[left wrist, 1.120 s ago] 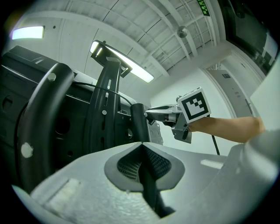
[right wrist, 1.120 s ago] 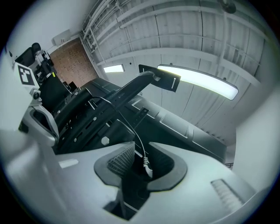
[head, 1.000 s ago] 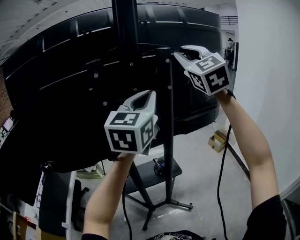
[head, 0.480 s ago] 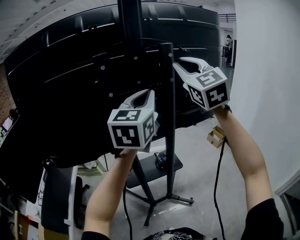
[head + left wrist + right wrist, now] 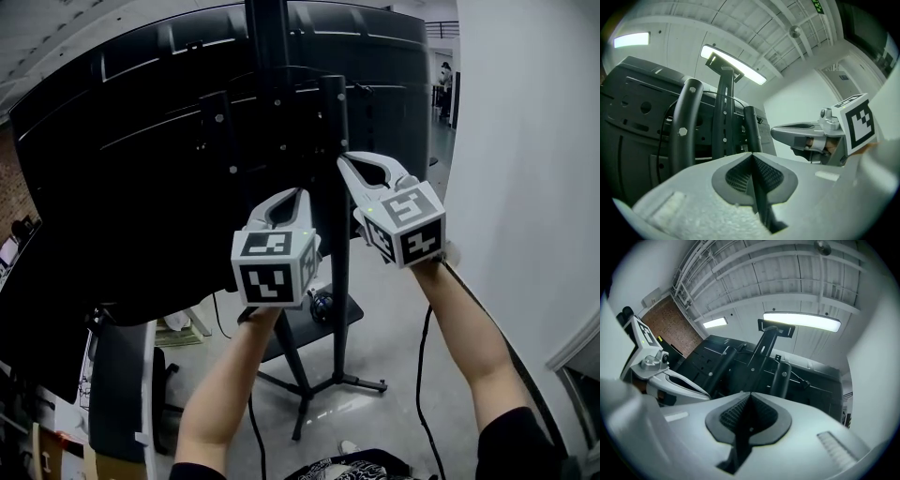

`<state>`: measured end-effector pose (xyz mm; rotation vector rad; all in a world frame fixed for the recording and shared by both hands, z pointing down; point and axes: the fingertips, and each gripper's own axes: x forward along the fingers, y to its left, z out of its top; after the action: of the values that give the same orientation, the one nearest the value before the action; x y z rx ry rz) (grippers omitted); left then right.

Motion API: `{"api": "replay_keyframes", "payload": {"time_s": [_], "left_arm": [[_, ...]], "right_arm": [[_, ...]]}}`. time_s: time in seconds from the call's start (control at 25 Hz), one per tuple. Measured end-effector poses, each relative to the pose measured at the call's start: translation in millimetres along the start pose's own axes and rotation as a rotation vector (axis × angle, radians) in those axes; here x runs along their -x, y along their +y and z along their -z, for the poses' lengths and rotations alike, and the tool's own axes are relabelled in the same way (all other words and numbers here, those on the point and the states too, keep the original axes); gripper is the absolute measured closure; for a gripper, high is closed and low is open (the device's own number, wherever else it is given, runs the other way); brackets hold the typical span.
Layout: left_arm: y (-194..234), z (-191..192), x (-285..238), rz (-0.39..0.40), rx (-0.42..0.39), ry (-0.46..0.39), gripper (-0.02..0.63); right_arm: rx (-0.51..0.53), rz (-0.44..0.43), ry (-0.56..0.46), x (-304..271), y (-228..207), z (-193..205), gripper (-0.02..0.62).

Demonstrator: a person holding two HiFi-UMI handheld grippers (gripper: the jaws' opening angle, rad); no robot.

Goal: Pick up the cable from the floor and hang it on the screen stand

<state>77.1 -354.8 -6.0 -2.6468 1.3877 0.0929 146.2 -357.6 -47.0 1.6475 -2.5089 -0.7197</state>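
A thin black cable [image 5: 419, 375] hangs from under my right hand toward the floor. A second stretch of cable [image 5: 251, 427] drops below my left arm. Both grippers are raised behind the big black screen [image 5: 122, 206], close to the screen stand's upright pole [image 5: 337, 281]. The left gripper [image 5: 298, 195] sits just left of the pole with its jaws closed, and a dark strand runs back from the jaw line [image 5: 752, 157]. The right gripper [image 5: 345, 159] is at the pole's right side, also closed on a dark strand [image 5: 750, 397]. The cable between the two grippers is lost against the dark screen.
The stand has tripod feet [image 5: 361, 382] and a low black shelf [image 5: 298, 349] carrying a small dark object [image 5: 321, 305]. A white wall [image 5: 525, 187] runs close along the right. Dark furniture [image 5: 112, 394] stands at the lower left.
The right gripper has come down from the top of the pole and moved closer to the left gripper. The left gripper has shifted slightly right. Both stayed closed.
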Motion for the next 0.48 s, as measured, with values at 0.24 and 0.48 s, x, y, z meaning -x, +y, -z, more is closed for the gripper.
{"api": "replay_keyframes", "payload": {"time_s": [0.24,0.48], "left_arm": [[0,25,32,-0.025,0.014,0.024,0.609],[-1,50,72,-0.066,-0.020,0.051,0.609]], "right_arm": [[-0.101,-0.016,0.025,25,51,21,0.591],[-0.203,-0.059,0.075,45,100,44,0.591]]}}
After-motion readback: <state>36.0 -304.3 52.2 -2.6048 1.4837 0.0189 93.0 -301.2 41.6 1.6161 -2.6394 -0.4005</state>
